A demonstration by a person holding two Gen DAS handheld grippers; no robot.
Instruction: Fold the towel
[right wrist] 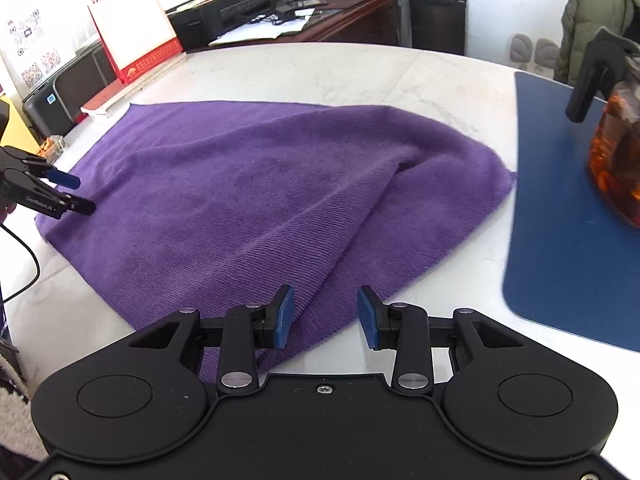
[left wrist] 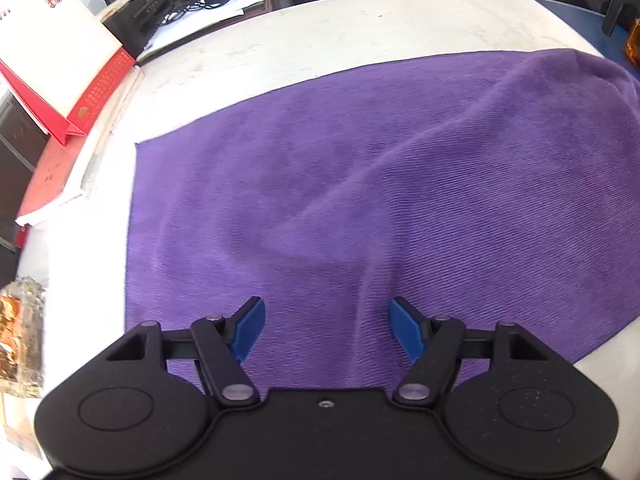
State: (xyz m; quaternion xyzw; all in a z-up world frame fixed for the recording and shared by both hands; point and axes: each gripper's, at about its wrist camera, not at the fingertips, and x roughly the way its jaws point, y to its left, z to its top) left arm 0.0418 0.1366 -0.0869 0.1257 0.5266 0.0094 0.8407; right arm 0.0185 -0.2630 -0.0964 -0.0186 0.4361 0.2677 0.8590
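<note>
Hovering over purple ribbed microfibre towel (right wrist: pixel 256 192), spread rumpled on white marble desk (right wrist: pixel 360 76). Left gripper (left wrist: pixel 326 330) and right gripper (right wrist: pixel 325 316) both released, nothing pinched, near hem just below. Best pinching both near corners, lifting evenly.

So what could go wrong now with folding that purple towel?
1. The purple ribbed towel has a raised wrinkle; folding over it could leave a lumpy fold.
2. Both the left gripper and the right gripper are open above the cloth, so a pinch might miss the edge.
3. The amber glass jar on the blue mat stands close; a swinging towel could knock it.
</note>
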